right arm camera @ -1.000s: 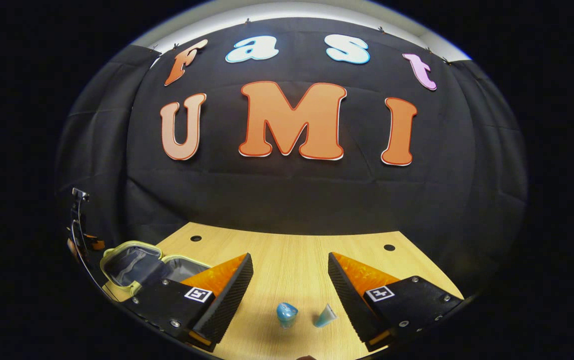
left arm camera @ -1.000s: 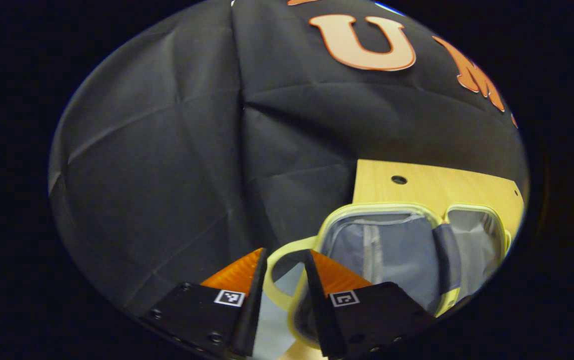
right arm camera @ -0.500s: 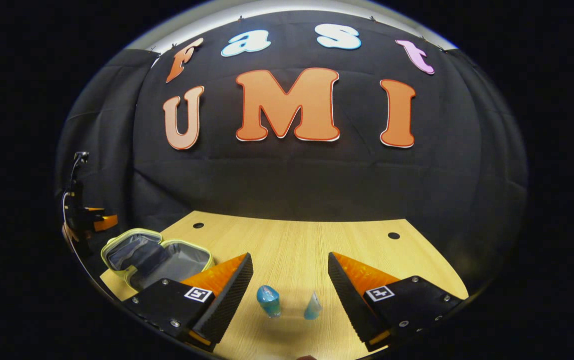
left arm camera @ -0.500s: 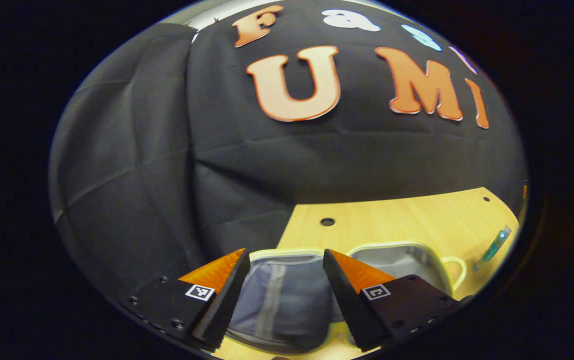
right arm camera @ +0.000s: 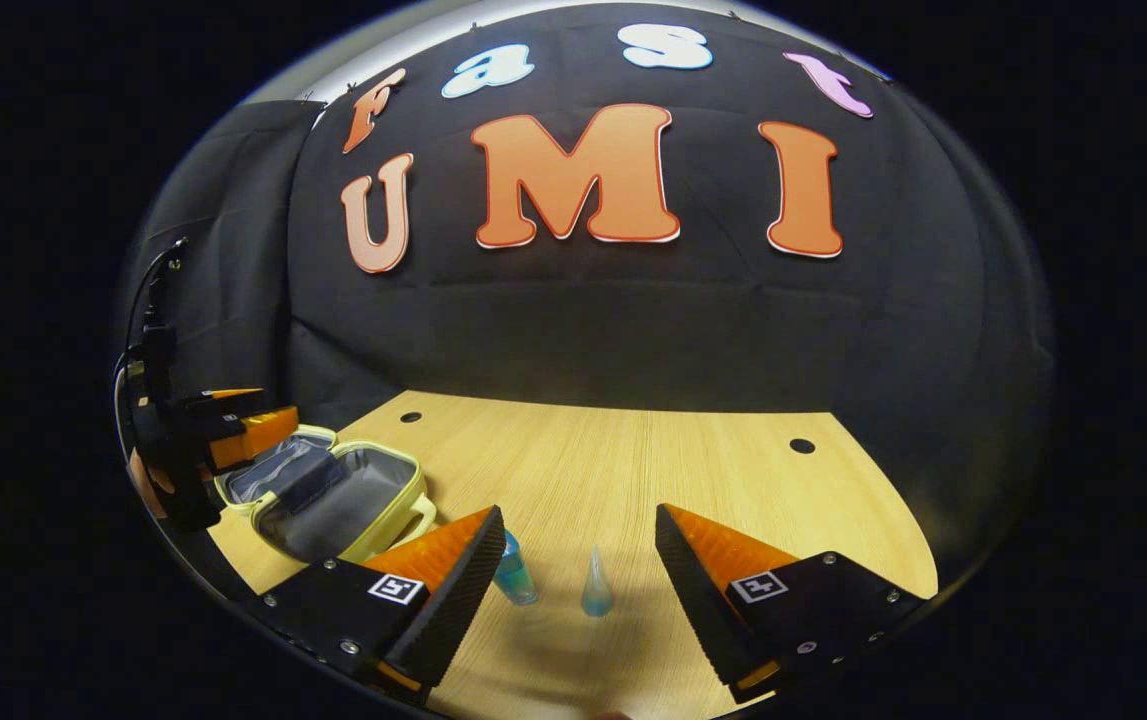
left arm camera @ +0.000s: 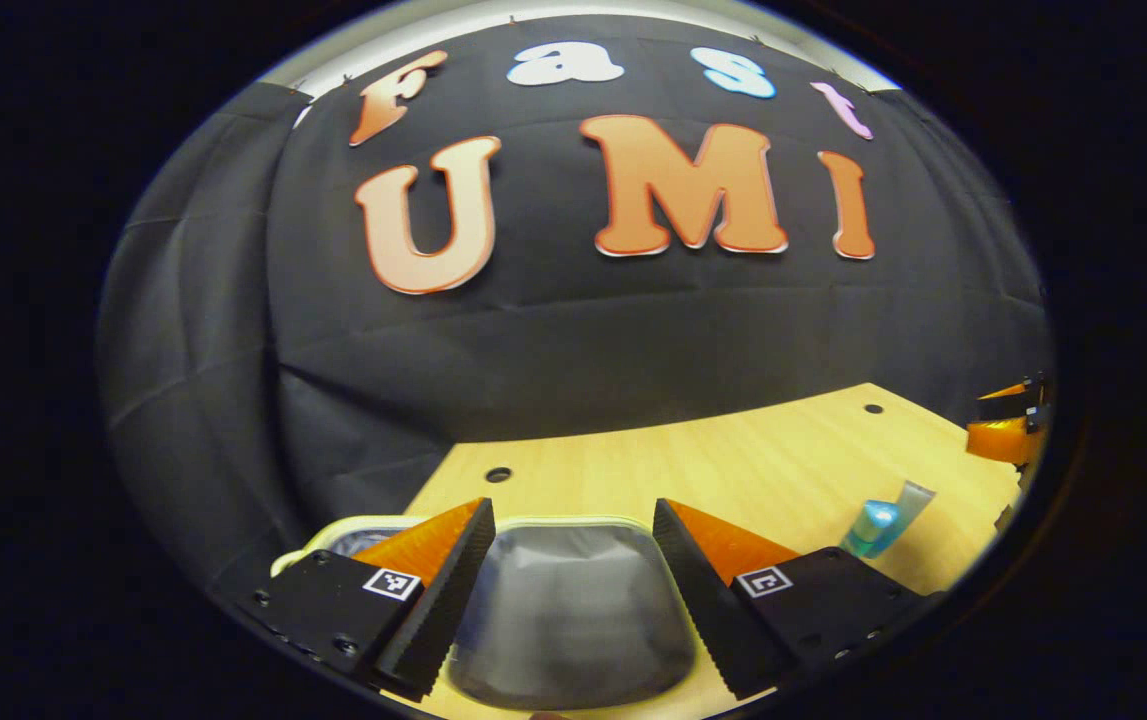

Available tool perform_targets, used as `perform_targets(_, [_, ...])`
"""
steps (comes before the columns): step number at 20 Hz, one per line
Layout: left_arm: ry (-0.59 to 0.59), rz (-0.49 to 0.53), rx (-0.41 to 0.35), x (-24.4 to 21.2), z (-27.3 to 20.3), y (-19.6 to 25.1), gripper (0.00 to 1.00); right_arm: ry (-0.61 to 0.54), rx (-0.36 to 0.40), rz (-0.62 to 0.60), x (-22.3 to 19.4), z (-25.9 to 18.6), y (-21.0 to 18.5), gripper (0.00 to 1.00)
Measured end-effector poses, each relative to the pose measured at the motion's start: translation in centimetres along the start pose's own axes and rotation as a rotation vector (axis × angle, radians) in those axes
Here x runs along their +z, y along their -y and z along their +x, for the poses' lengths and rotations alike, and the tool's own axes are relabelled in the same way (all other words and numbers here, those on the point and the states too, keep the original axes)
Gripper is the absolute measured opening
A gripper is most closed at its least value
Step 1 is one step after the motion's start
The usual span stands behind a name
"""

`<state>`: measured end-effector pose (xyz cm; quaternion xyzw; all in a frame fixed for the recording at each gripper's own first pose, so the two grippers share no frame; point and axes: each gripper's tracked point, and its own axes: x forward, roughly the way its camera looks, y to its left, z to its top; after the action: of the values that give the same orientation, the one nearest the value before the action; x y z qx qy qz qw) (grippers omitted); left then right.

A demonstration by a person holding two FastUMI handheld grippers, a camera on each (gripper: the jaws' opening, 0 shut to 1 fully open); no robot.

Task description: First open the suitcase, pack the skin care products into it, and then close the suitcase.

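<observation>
1. The suitcase (right arm camera: 333, 490) lies open at the left of the counter (right arm camera: 633, 470), both lined halves facing up and its handle towards the middle. In the left gripper view one half (left arm camera: 573, 610) sits right under the left gripper (left arm camera: 573, 590).
2. Two skin care items stand well right of the case: a bottle (right arm camera: 513, 578) and a tube (right arm camera: 596, 590), near each other but apart, in front of the right gripper (right arm camera: 578, 590).
3. Both grippers have their jaws apart, and neither holds anything.
4. The bottle looks small, light, smooth and rigid, likely slippery. A grip across its middle, jaws level, should keep it from tipping.
5. The tube looks soft and tapered. It is best taken low on its wider part and gently, or it may squeeze out.
6. The case shell seems semi-soft, and its rim or handle gives the surest hold for closing.
</observation>
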<state>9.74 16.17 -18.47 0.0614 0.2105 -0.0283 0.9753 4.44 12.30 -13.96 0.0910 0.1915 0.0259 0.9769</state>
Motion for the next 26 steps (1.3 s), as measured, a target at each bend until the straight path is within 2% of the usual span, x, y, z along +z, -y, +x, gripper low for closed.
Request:
perform_targets(5, [-0.016,0.057,-0.104,-2.3,-0.1,9.2,0.99,-0.055,0.052,-0.045,-3.4,0.0,1.4,0.96])
perform_targets(11, [-0.018,0.036,-0.218,-5.4,0.3,18.6,0.99,-0.057,0.078,-0.067,-6.6,1.0,3.1,0.96])
perform_targets(14, [-0.052,0.022,-0.279,-8.0,1.1,22.3,0.99,-0.068,0.08,-0.083,-8.4,1.4,3.5,0.96])
perform_targets(19, [-0.129,-0.023,-0.335,-12.0,4.6,26.3,0.98,-0.104,0.092,-0.095,-11.1,3.2,3.7,0.96])
perform_targets(21, [-0.147,-0.025,-0.346,-12.5,5.7,26.8,0.87,-0.113,0.099,-0.091,-11.8,3.9,3.4,0.96])
perform_targets(22, [-0.145,-0.025,-0.363,-12.7,6.1,27.2,0.75,-0.116,0.104,-0.09,-12.2,4.2,3.3,0.96])
perform_targets(26, [-0.126,-0.03,-0.398,-12.5,6.7,27.8,0.46,-0.139,0.121,-0.096,-13.9,5.9,2.9,0.96])
